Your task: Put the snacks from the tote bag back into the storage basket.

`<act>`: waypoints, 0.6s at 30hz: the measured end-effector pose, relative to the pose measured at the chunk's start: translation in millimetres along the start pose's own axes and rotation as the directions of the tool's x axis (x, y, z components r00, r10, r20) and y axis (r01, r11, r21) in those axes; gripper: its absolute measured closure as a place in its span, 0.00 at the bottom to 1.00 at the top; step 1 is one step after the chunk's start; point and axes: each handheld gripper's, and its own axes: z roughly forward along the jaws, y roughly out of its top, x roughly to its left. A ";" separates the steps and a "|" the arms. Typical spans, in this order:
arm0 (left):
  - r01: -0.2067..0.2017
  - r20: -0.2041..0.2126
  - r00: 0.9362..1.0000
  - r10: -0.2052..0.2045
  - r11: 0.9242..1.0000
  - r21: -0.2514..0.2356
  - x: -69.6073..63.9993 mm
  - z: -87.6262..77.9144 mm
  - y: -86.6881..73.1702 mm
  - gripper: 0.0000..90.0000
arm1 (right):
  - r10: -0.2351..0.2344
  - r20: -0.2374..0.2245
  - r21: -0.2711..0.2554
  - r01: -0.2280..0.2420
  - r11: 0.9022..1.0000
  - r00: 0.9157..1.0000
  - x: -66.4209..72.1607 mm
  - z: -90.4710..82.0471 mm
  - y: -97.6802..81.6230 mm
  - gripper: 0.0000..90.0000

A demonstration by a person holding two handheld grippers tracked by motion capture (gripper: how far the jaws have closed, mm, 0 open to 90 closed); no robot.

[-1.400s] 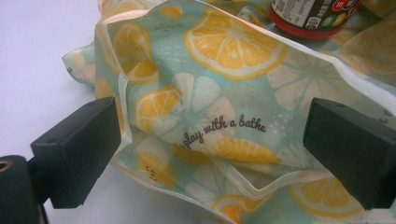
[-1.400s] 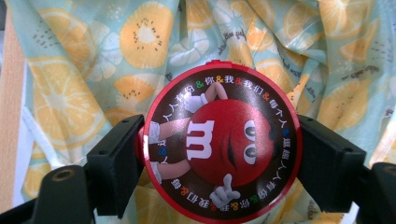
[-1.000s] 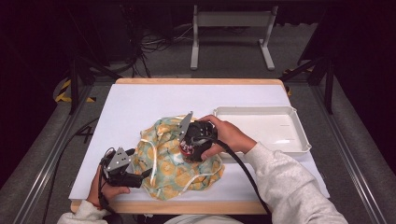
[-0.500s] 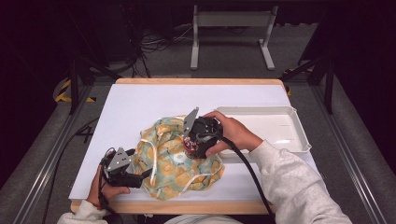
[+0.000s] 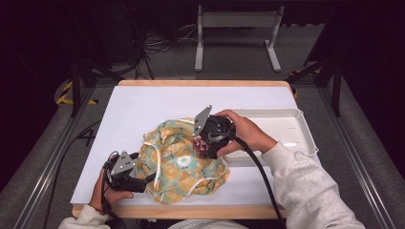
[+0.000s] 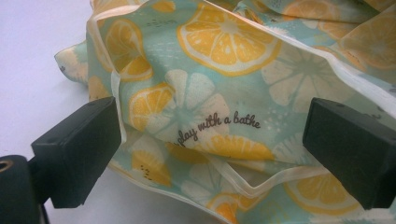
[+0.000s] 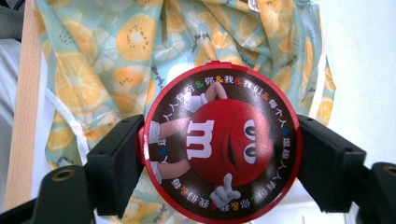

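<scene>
Above the citrus-print bag (image 5: 184,160), right gripper (image 7: 219,161) clamps a round red candy tin (image 7: 222,144); left gripper (image 6: 219,149) gapes at the bag's edge. Smooth rim could slip free.

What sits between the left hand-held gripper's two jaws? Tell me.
In the left gripper view, the lemon-print cloth bag fills the gap between the open jaws of the left hand-held gripper; neither pad presses on it.
</scene>
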 end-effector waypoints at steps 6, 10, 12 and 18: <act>-0.001 0.001 1.000 0.001 1.000 0.001 0.3 0.0 -0.1 0.06 | -0.004 0.008 0.005 0.004 1.000 1.000 -1.8 -9.1 -3.5 0.26; -0.001 0.000 1.000 0.001 1.000 0.002 0.4 -0.3 -0.3 0.06 | 0.001 0.013 0.001 -0.001 1.000 1.000 -3.6 -14.9 -6.5 0.26; 0.000 0.000 1.000 0.000 1.000 0.004 0.3 -0.2 -0.2 0.06 | 0.008 0.016 -0.004 -0.007 1.000 1.000 -4.7 -17.7 -8.5 0.26; -0.001 0.001 1.000 0.001 1.000 0.005 0.1 0.3 0.0 0.06 | 0.016 0.024 0.000 -0.016 1.000 1.000 -7.2 -24.2 -15.6 0.26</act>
